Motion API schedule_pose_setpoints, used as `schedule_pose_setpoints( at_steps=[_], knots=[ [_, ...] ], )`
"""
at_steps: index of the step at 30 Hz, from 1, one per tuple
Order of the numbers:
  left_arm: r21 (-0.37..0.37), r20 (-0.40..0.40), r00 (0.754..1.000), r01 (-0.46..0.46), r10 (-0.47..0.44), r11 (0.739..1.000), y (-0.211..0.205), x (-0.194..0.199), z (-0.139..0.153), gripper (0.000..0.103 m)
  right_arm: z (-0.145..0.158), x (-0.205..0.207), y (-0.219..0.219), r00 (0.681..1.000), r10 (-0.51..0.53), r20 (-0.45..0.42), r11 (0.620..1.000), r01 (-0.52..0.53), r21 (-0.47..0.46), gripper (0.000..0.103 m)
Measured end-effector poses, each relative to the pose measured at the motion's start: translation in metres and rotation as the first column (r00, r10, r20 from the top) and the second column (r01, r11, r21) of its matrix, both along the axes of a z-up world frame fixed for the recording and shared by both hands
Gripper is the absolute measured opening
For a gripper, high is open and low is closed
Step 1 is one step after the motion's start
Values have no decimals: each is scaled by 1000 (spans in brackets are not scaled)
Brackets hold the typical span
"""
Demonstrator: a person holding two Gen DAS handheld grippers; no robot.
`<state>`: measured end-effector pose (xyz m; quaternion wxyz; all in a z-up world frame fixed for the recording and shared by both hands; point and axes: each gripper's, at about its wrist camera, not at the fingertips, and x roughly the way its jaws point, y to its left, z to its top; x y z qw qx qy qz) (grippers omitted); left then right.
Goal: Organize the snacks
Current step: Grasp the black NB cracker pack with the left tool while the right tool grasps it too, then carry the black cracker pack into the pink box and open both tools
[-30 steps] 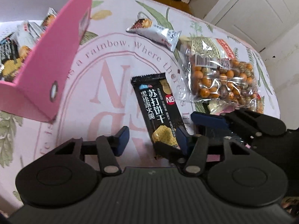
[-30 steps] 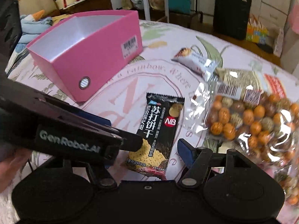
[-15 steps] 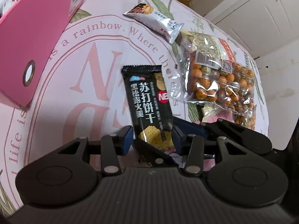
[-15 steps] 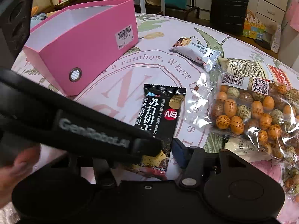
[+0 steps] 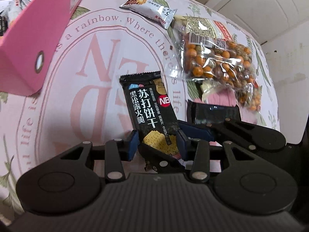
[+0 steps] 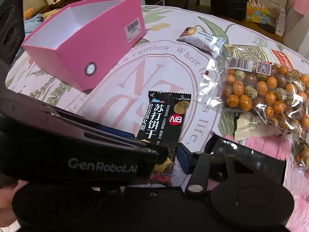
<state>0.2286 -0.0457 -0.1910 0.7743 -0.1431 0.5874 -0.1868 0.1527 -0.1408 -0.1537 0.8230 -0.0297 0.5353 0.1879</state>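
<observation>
A black cracker packet (image 5: 148,106) (image 6: 164,119) lies on the printed tablecloth, its near end tilted up. That end sits between the blue pads of my left gripper (image 5: 157,145). The jaws are closing and both pads touch the packet's edges. In the right wrist view the left gripper's black housing (image 6: 102,166) crosses in front and hides the left finger of my right gripper (image 6: 166,158). The right gripper's other pad (image 6: 183,160) rests beside the packet's right edge. Whether it presses is unclear. The pink box (image 5: 29,58) (image 6: 108,44) stands to the left.
A white wafer packet (image 5: 148,9) (image 6: 202,38) and a clear bag of orange coated nuts (image 5: 216,58) (image 6: 266,90) lie at the far right. A second black packet (image 5: 212,112) (image 6: 241,150) lies by the right gripper. A hand (image 6: 7,199) shows at the lower left.
The left gripper's pads have narrowed onto the black packet's near end. The right gripper's jaws have narrowed too. The left gripper's housing reaches further right across the right wrist view.
</observation>
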Motion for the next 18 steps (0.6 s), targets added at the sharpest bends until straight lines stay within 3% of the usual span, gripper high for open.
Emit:
schedule_pose_setpoints(
  at_steps=[10,18],
  knots=[
    [26,31,999,13,-14,1000,17,-41,31,40,30,-37,21,998,51,33,999,-51,1,56],
    [5,94,996,3,-4,1000,42,-69,68,40,69,-58,47,988,118,97,993,-115,-41,56]
  ],
)
